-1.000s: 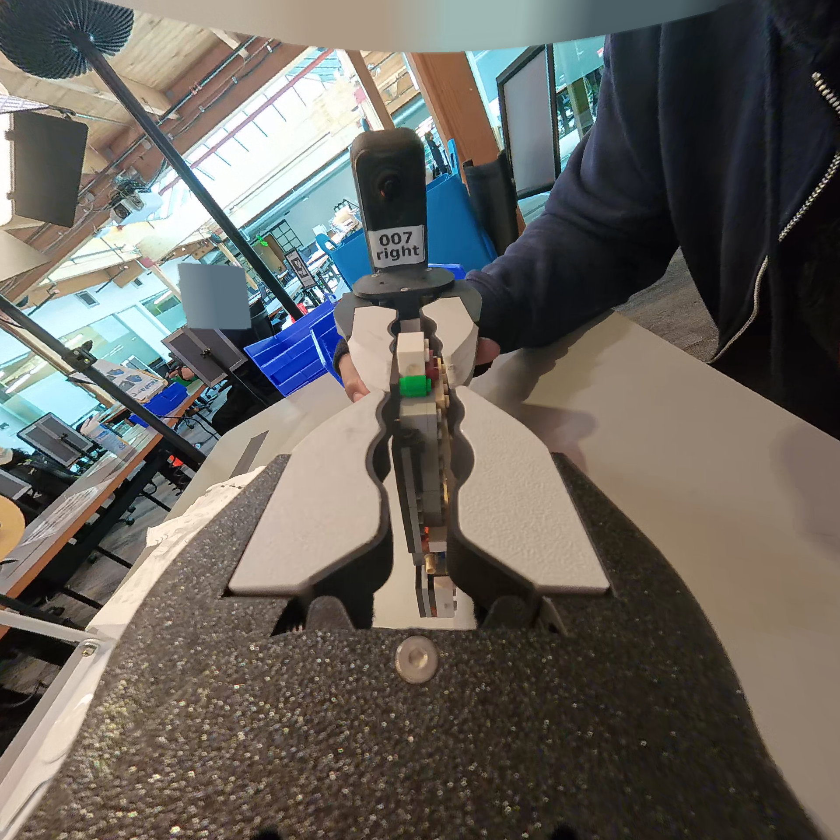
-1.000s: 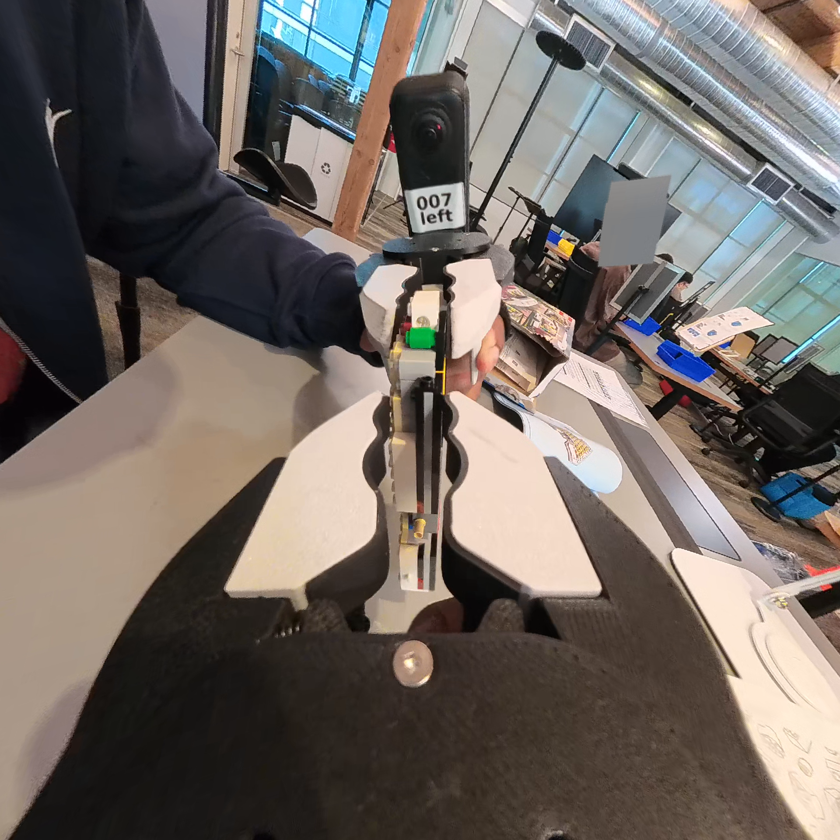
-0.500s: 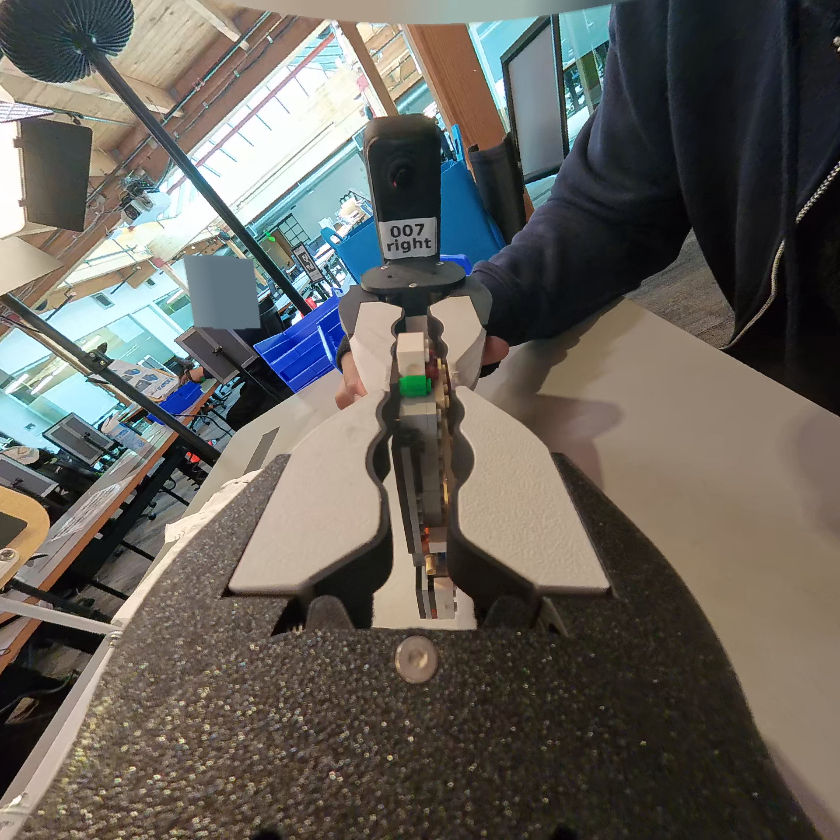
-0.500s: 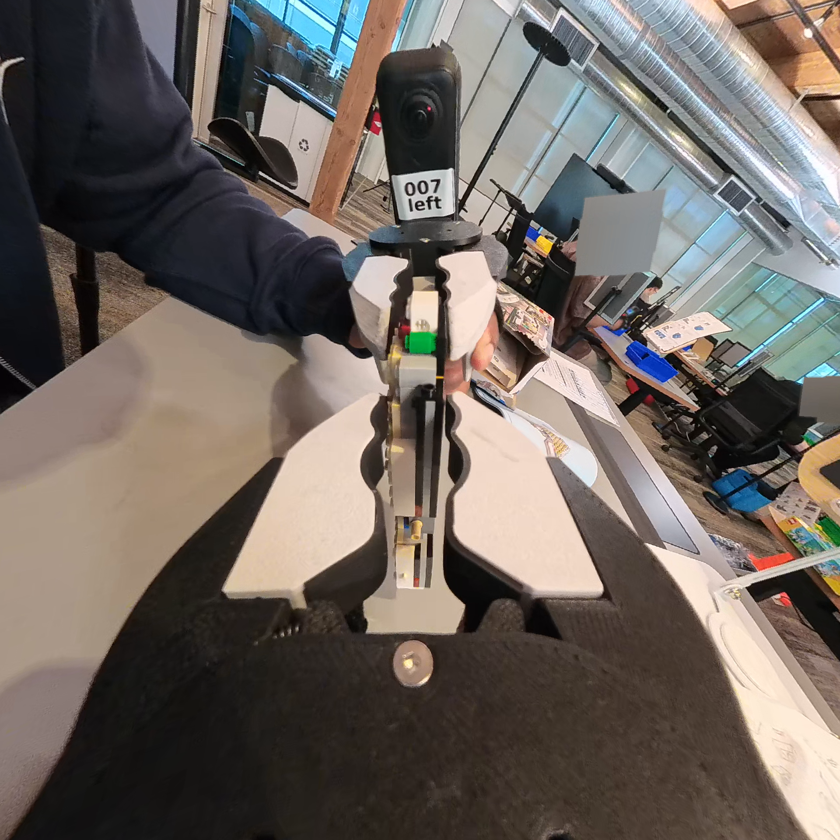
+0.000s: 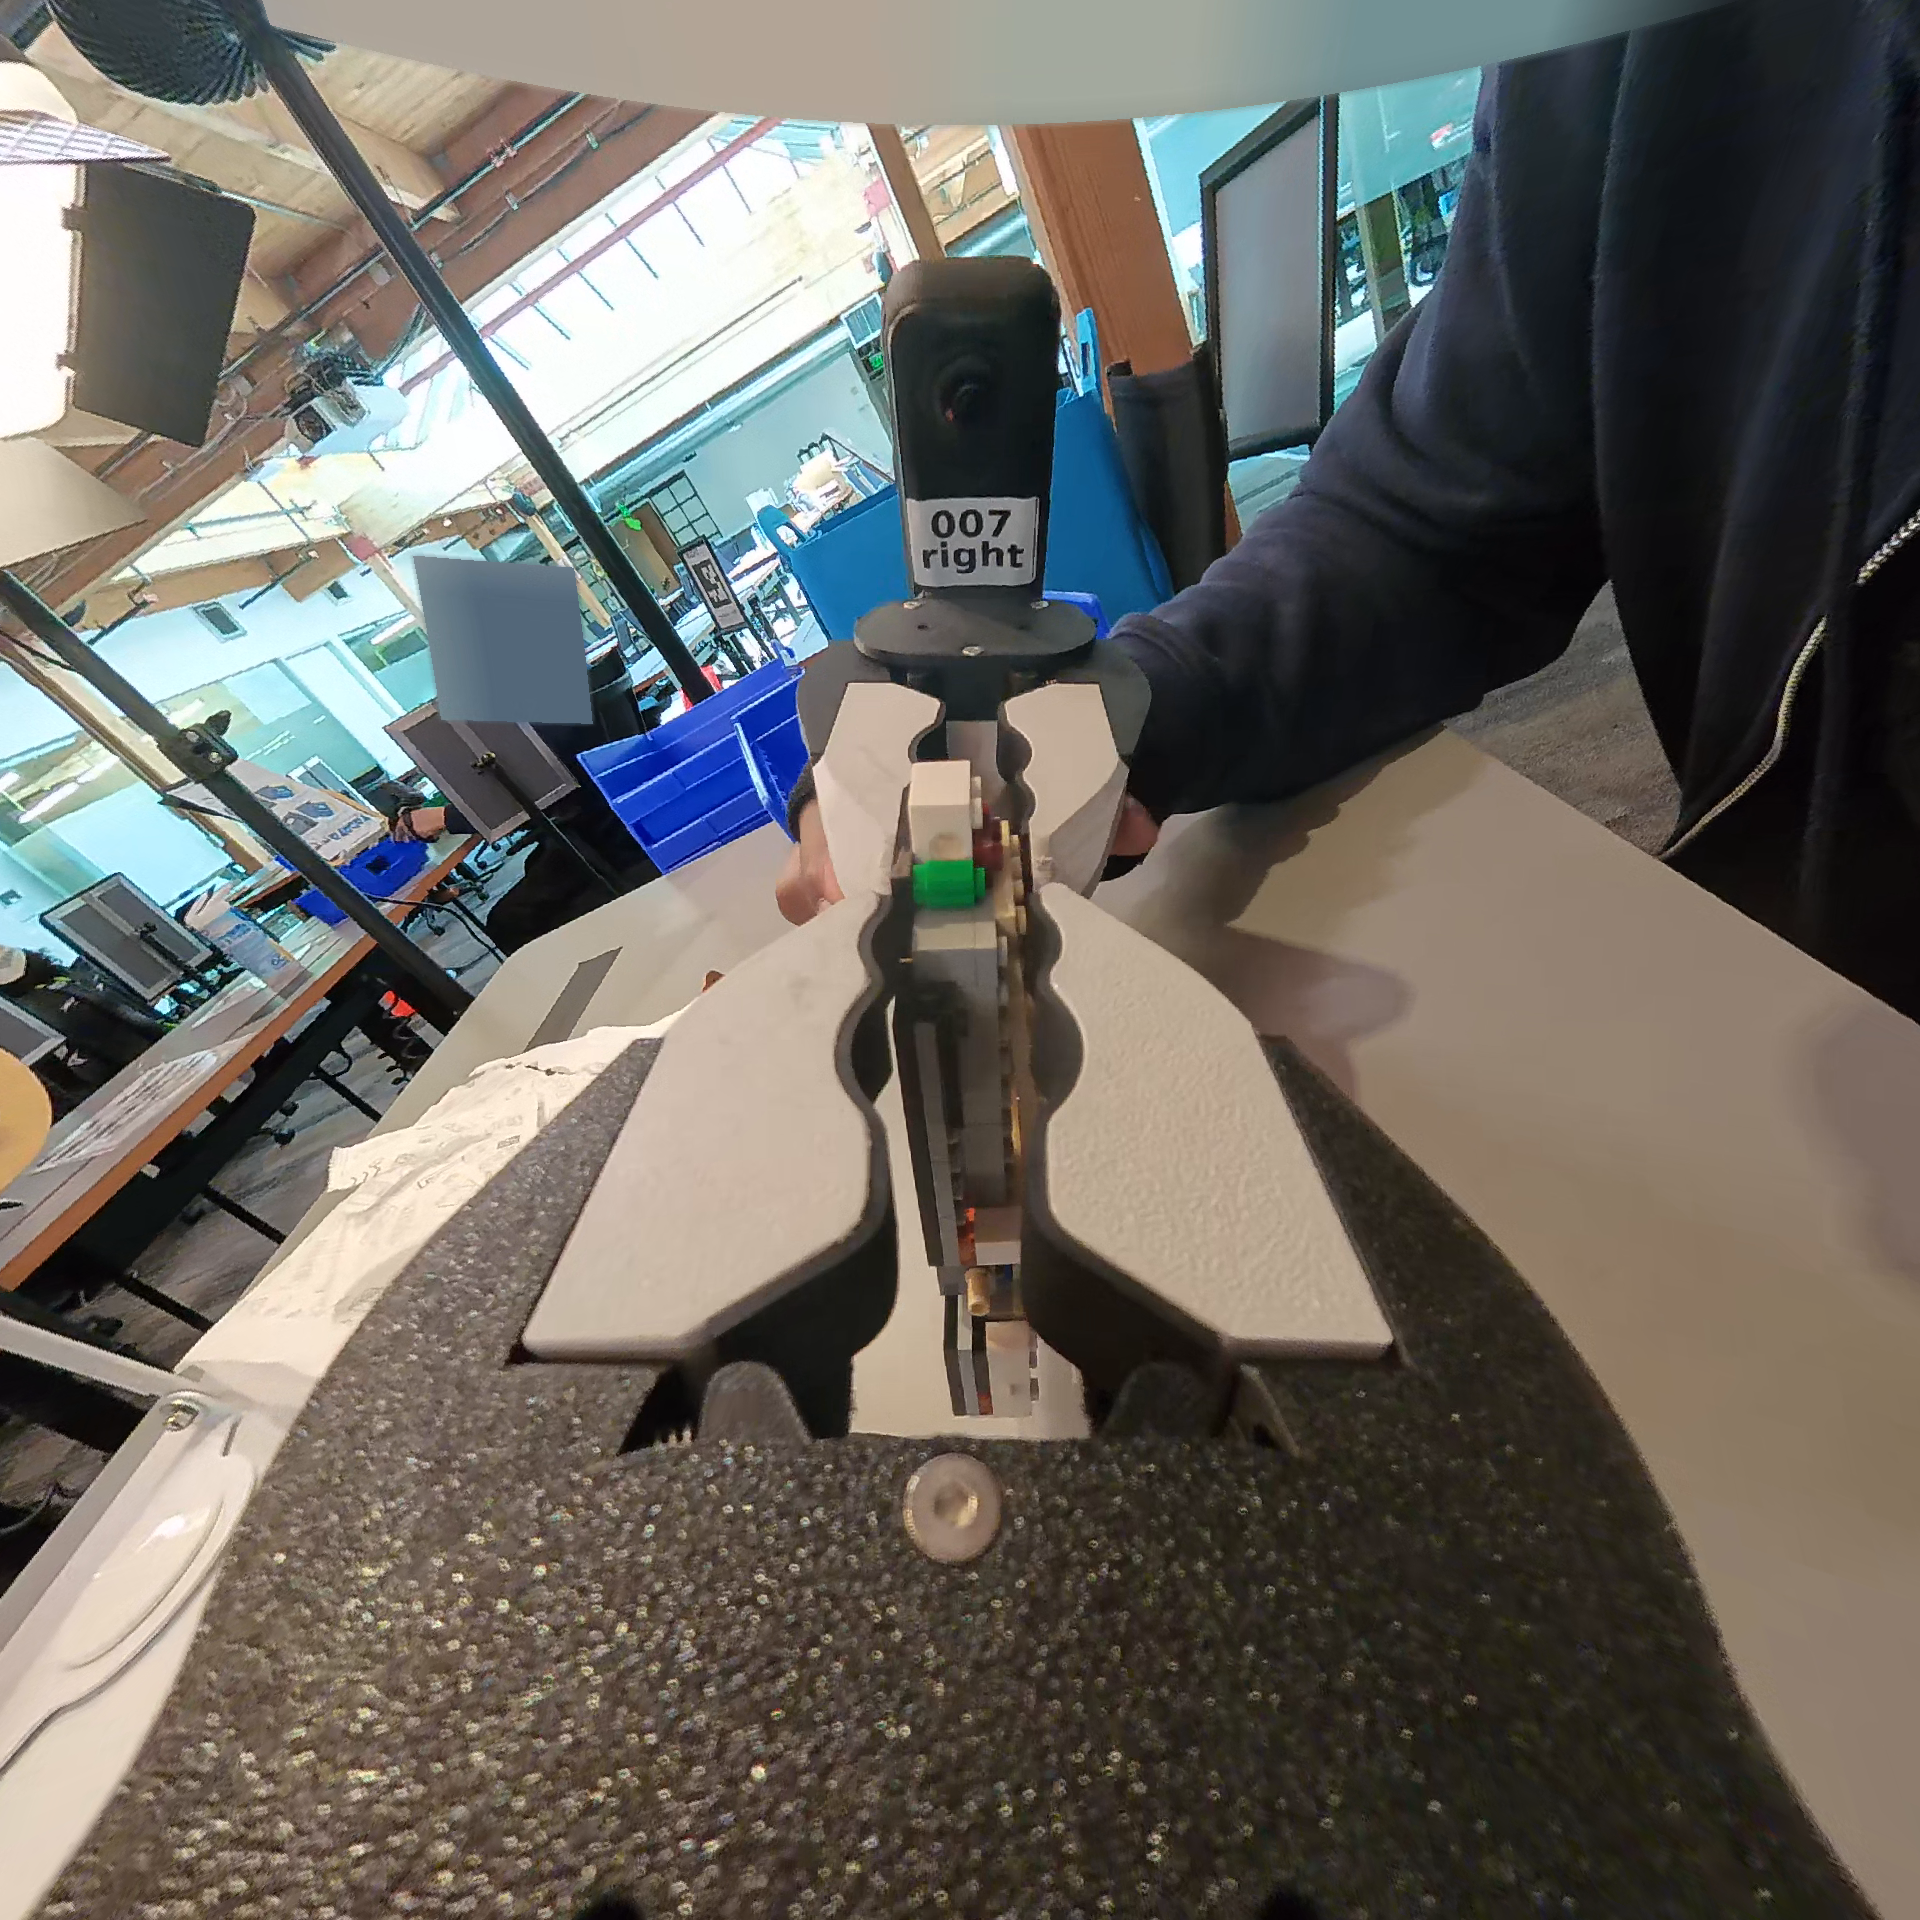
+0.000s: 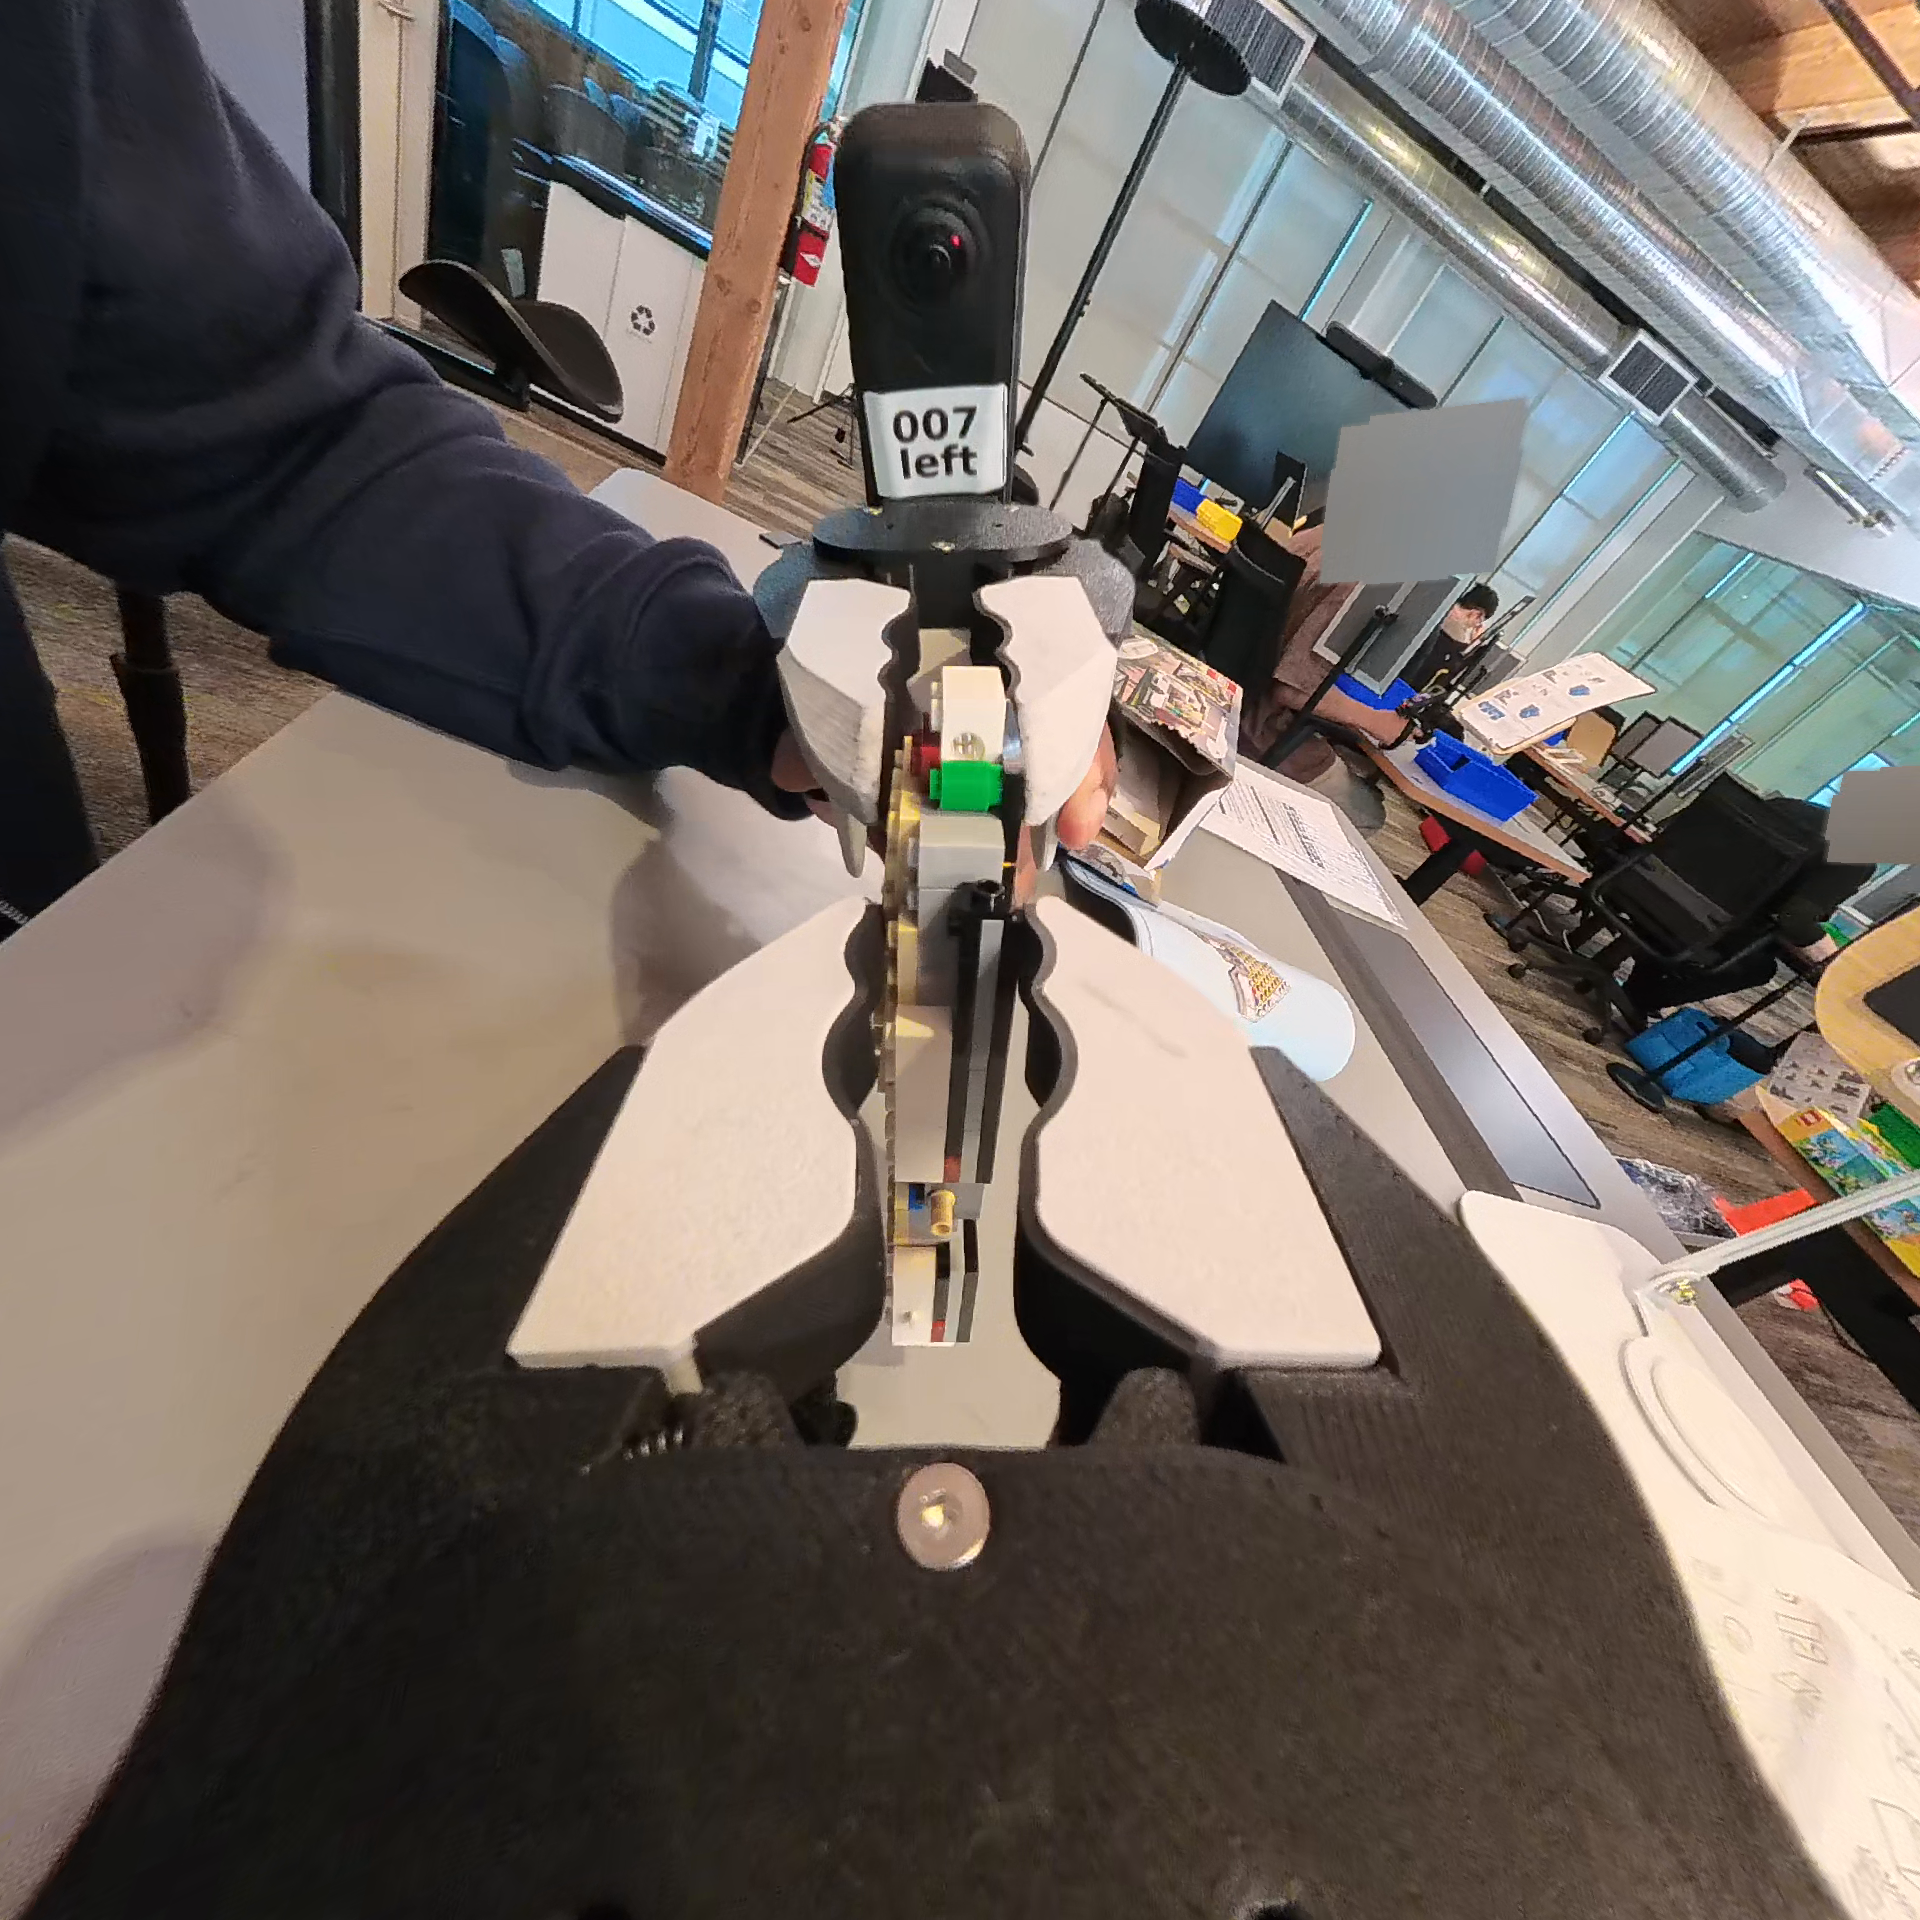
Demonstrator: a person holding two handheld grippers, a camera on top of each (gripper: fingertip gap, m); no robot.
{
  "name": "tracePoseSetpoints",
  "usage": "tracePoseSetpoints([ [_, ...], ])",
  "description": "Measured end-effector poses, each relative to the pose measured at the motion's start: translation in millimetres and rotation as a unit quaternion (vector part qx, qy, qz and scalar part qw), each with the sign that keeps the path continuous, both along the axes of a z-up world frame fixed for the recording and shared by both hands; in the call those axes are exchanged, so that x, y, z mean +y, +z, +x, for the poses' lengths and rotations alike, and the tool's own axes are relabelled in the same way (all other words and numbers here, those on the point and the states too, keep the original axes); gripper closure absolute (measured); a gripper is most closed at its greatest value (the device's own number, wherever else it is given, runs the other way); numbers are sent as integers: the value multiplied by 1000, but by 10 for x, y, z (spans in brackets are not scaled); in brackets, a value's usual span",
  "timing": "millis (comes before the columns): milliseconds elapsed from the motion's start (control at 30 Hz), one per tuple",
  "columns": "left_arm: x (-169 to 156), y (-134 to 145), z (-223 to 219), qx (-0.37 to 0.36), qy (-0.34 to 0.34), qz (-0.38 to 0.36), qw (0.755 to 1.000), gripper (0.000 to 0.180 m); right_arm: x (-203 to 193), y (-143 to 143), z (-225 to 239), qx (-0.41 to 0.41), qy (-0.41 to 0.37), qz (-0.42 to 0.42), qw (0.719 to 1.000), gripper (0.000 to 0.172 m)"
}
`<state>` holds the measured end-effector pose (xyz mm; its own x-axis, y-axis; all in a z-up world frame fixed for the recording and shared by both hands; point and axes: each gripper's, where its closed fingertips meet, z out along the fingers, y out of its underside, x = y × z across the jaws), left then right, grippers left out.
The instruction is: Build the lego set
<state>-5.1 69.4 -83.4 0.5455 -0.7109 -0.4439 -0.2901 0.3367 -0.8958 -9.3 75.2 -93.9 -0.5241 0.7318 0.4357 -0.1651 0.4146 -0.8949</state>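
Two grippers, one brick build, held up over the worktop

Left wrist view: the left gripper (image 5: 961,925) is clamped narrow on a long grey brick build (image 5: 961,1091), and the right gripper (image 5: 971,821) pinches the build's far end; bare worktop (image 5: 1507,1091) right of the build, its edge close on the left. Right wrist view: the right gripper (image 6: 951,914) grips the same build (image 6: 940,1081); bare worktop (image 6: 312,987) left of it, booklet (image 6: 1226,966) and box (image 6: 1174,727) crowding the right.

Blue bins (image 5: 707,769), a cardboard box (image 6: 1174,727) and printed sheets (image 6: 1299,842) lie around the grey table (image 5: 1558,1039).
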Motion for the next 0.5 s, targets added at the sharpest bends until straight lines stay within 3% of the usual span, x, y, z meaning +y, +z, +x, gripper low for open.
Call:
tracePoseSetpoints([
  [500, 19, 6, -9, -15, -1, -9, 1000, 157, 13, -4, -11, -20, 9, -13, 1000, 150],
])
